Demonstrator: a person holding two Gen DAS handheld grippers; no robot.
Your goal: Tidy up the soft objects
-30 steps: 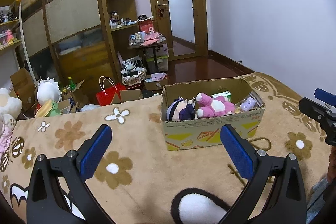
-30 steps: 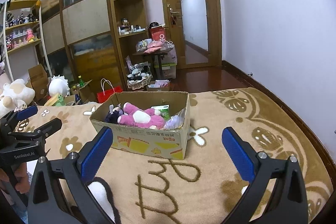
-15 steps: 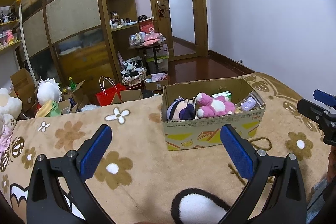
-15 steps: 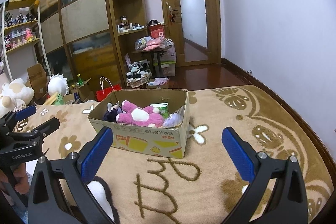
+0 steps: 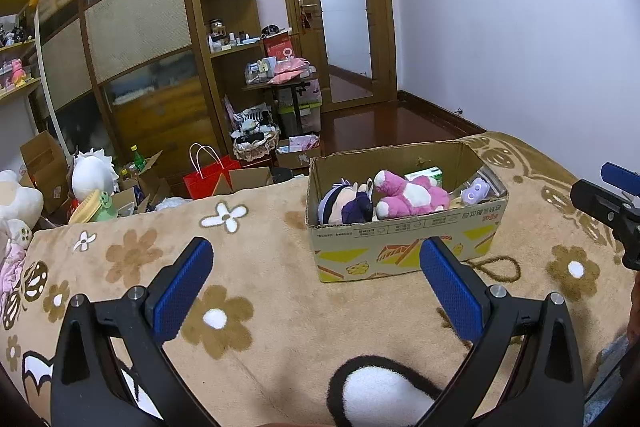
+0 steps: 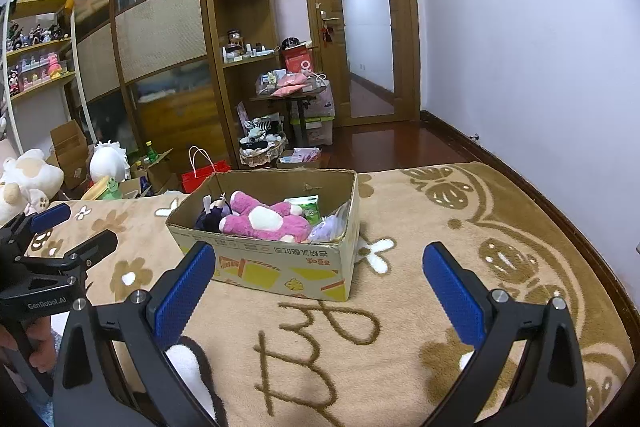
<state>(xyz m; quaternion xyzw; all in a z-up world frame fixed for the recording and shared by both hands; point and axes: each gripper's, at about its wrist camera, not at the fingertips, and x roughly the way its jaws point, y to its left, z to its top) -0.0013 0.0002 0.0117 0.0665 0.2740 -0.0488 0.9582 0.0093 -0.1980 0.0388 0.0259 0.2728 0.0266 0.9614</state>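
I hold left claw (image 5: 316,273) and right claw (image 6: 320,275) wide, empty, low over bed blanket (image 5: 260,259) — both aimed at cardboard box (image 6: 280,267). Pink plush (image 6: 262,219) and dark plush (image 5: 348,205) already boxed; I judge sorting near done.

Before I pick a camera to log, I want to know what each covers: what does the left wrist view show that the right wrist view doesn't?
Only the left wrist view shows the right gripper at its right edge. Only the right wrist view shows the left gripper at its left edge and the blanket's written loops. Both show the box holding the pink plush and dark-haired doll, and both grippers open and empty.
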